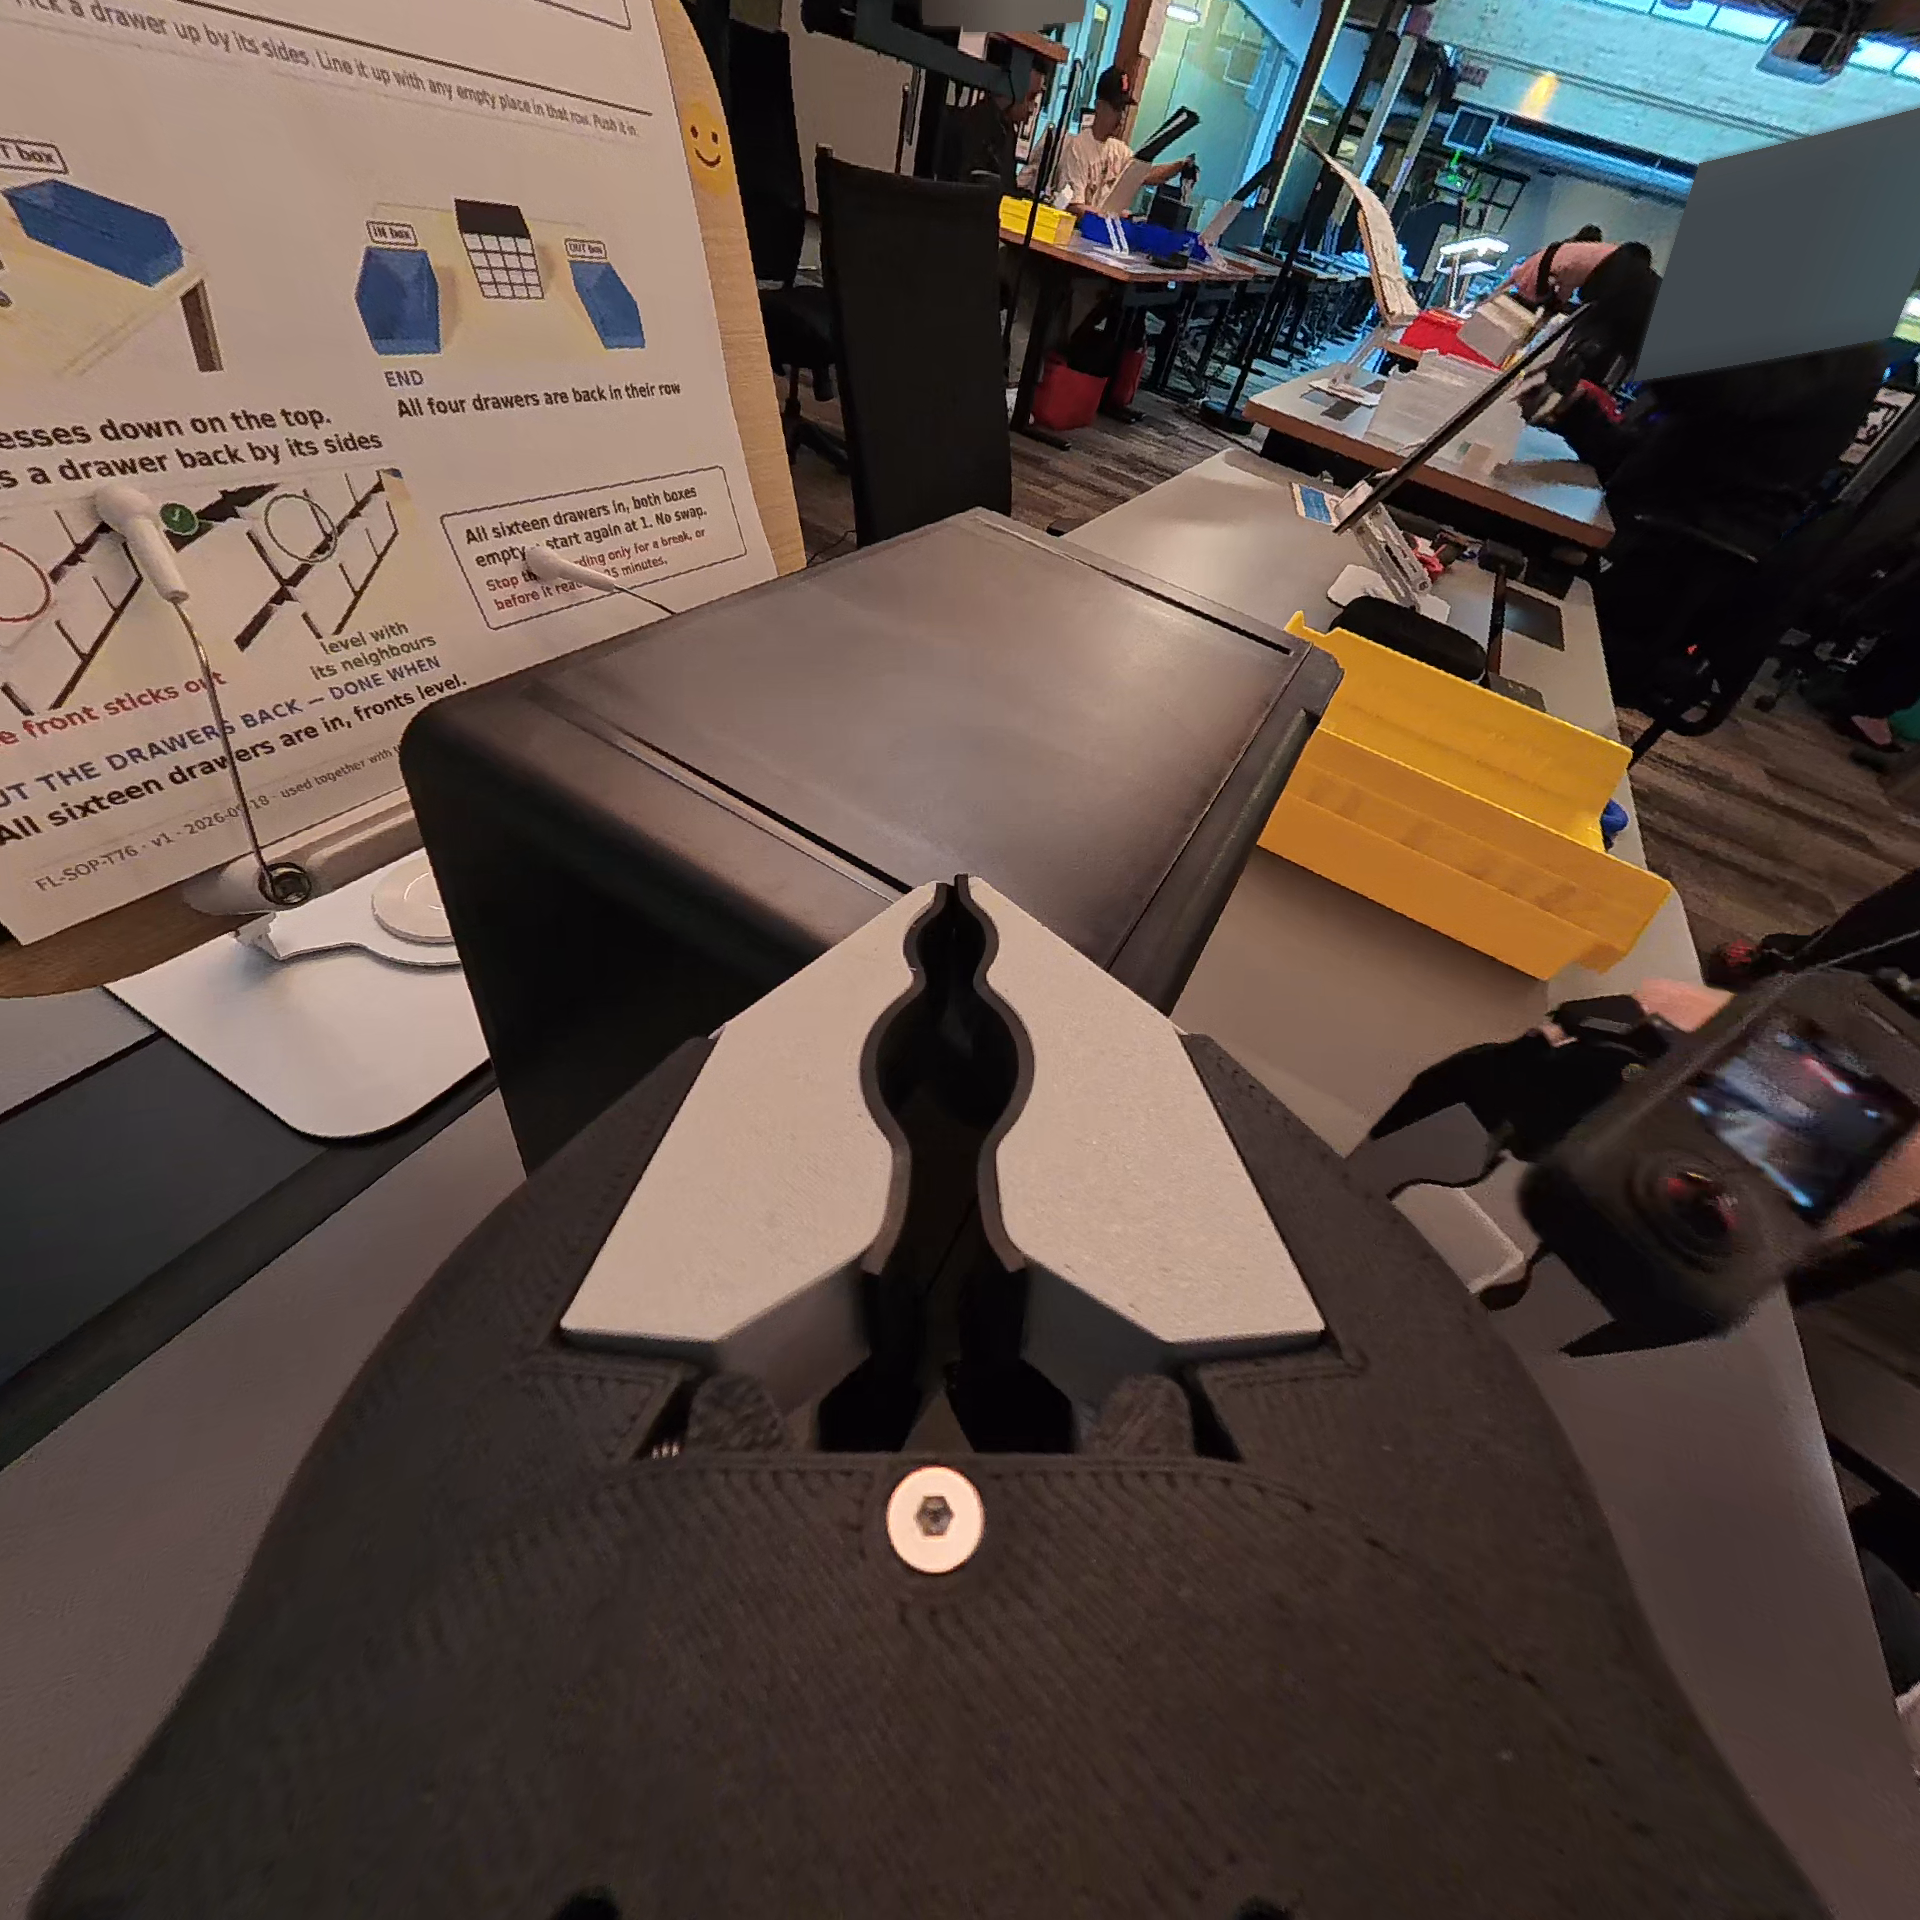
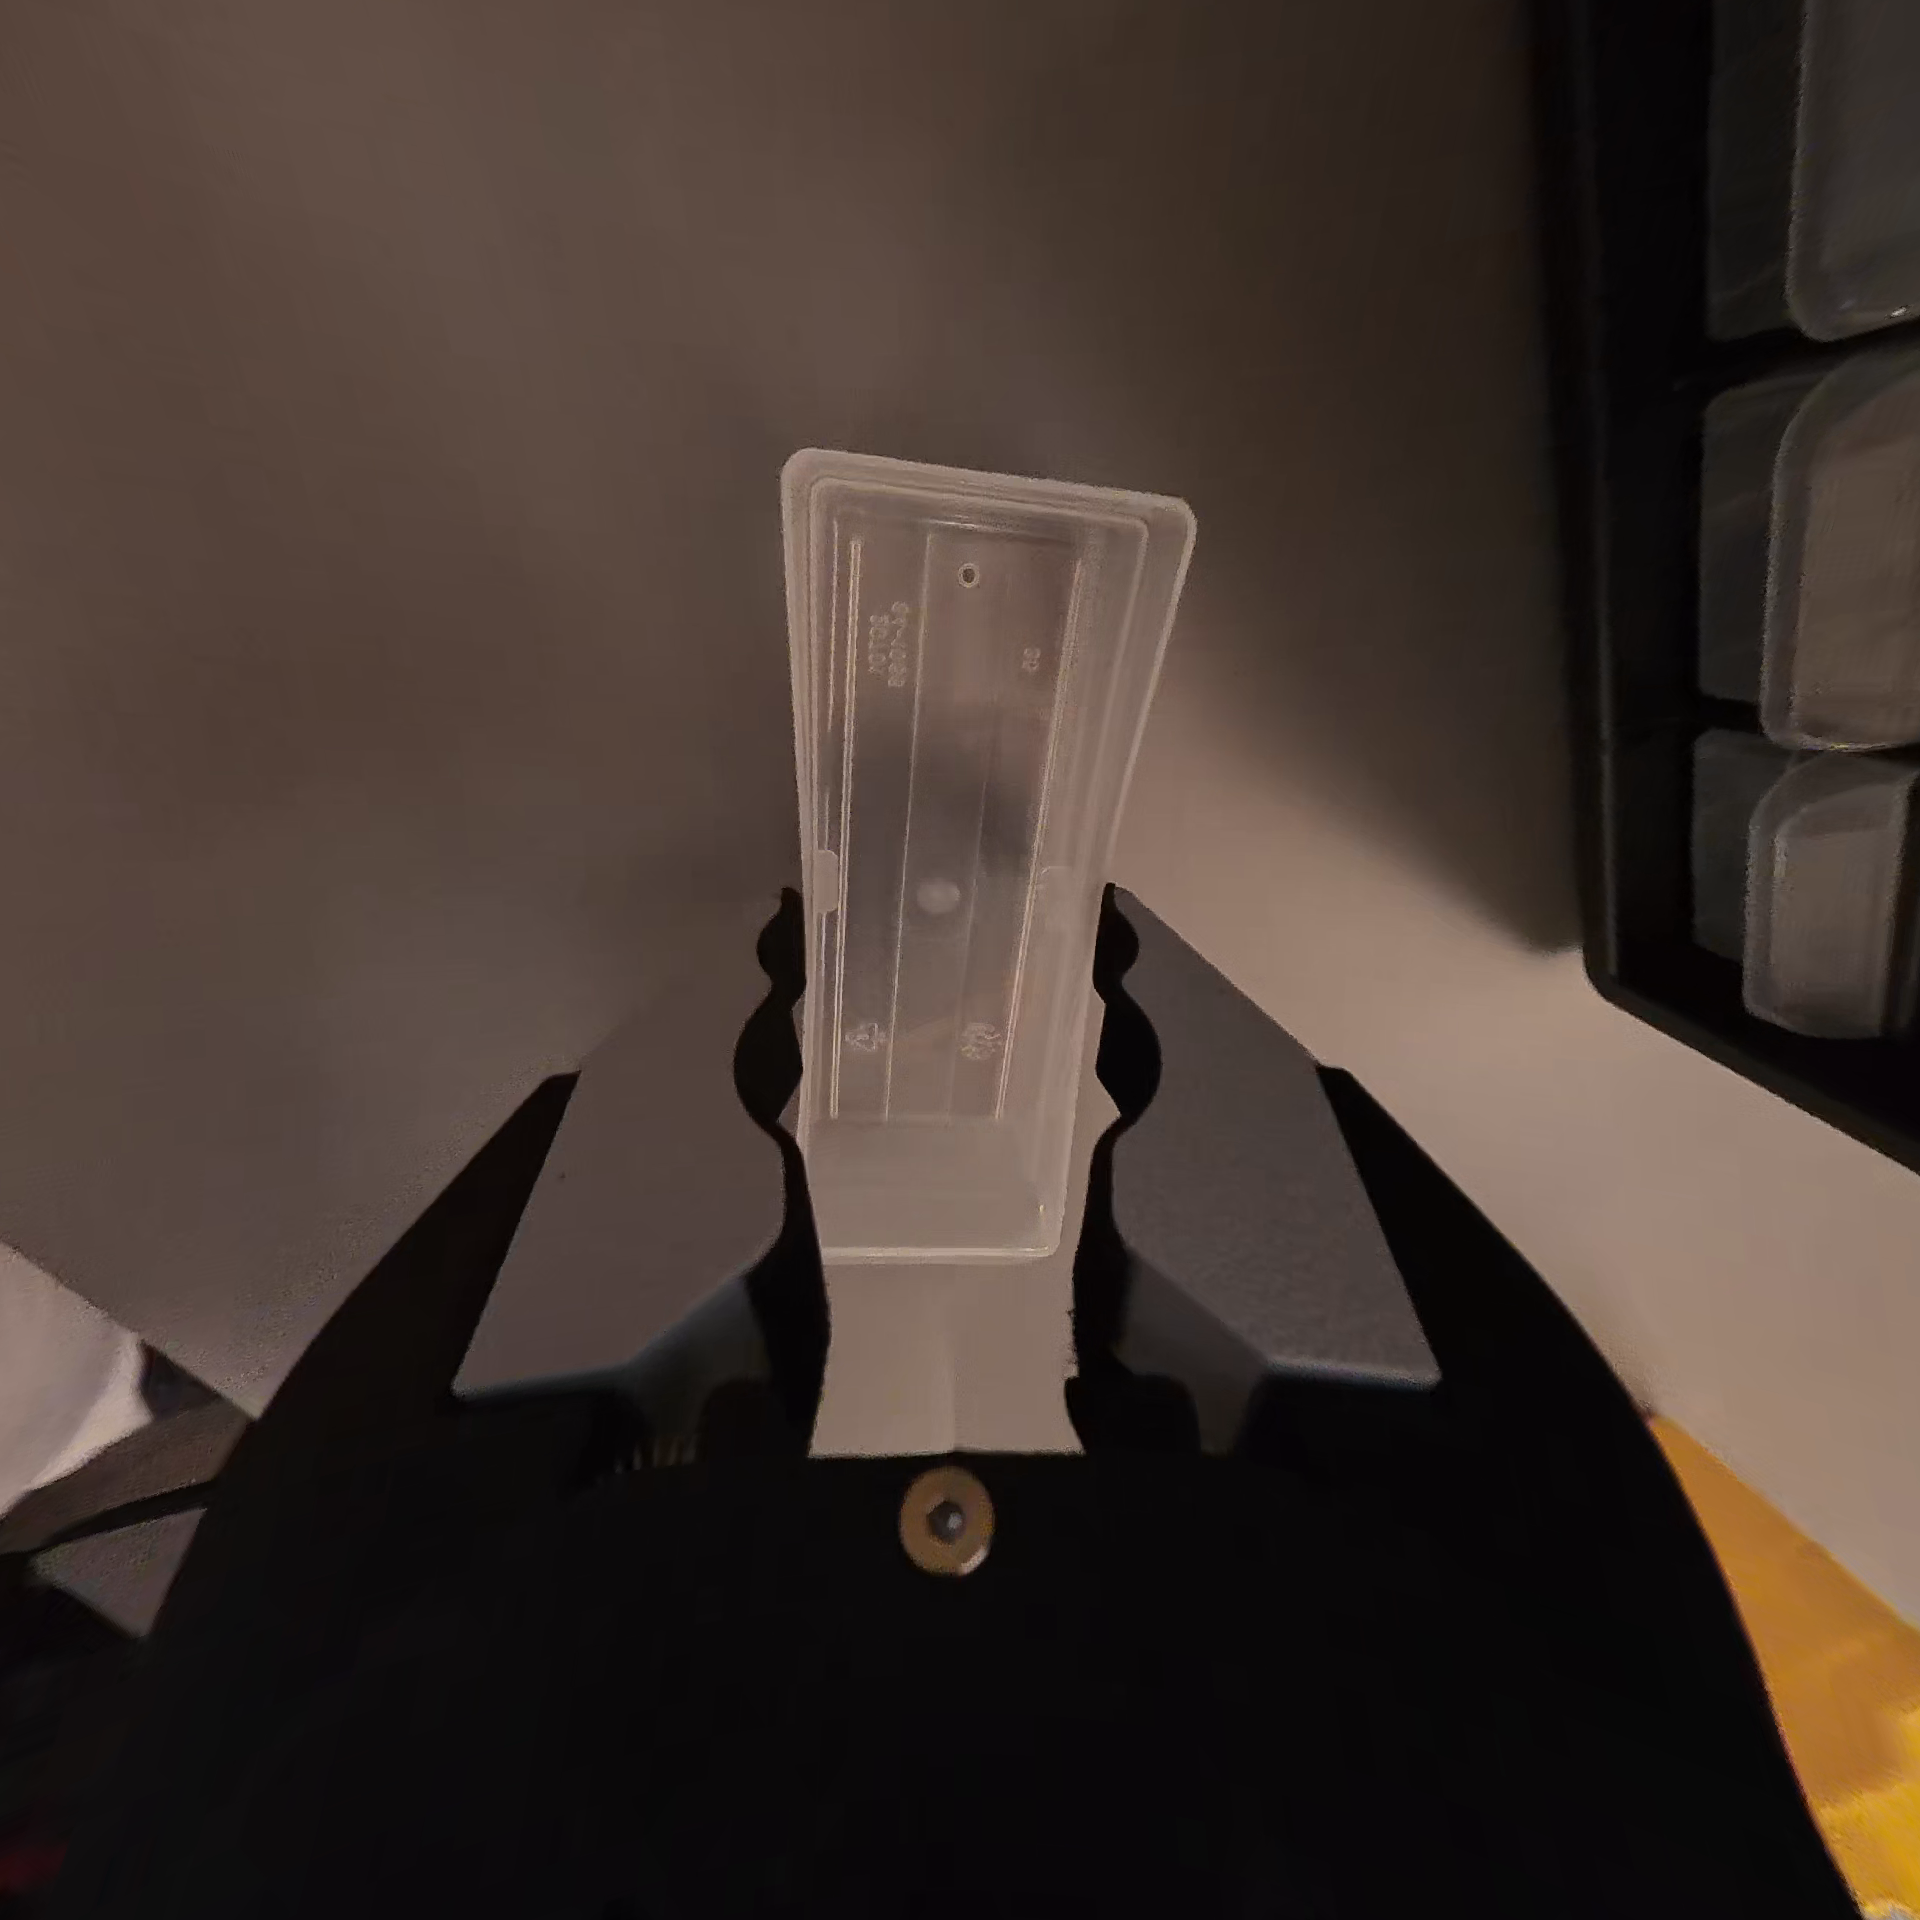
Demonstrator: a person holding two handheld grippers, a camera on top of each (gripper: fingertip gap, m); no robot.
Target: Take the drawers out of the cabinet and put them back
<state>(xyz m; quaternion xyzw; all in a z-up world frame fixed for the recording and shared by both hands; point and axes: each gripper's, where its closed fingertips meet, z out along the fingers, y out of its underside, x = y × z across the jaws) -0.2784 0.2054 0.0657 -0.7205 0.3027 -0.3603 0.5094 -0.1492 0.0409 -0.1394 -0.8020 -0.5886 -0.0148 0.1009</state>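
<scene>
The black cabinet (image 1: 894, 707) stands on the grey table, seen from above and behind in the left wrist view. My left gripper (image 1: 958, 888) is shut and empty, its tips at the near top edge of the cabinet. My right gripper (image 2: 948, 914) is shut on a clear plastic drawer (image 2: 961, 831), gripped by its two long sides and held over the grey table (image 2: 416, 520). The cabinet front (image 2: 1621, 727) with translucent drawers (image 2: 1829, 561) in their slots shows at the right edge of the right wrist view. The right gripper (image 1: 1714, 1153) also shows at the right of the left wrist view.
A yellow bin (image 1: 1455, 800) lies on the table right of the cabinet; a yellow patch (image 2: 1787, 1662) also shows at lower right in the right wrist view. An instruction sheet (image 1: 343, 416) on a stand is behind left. A white pad (image 1: 301, 1029) lies left of the cabinet. People work at far tables. The gap from one gripper's tips to the other's is roughly 30 cm.
</scene>
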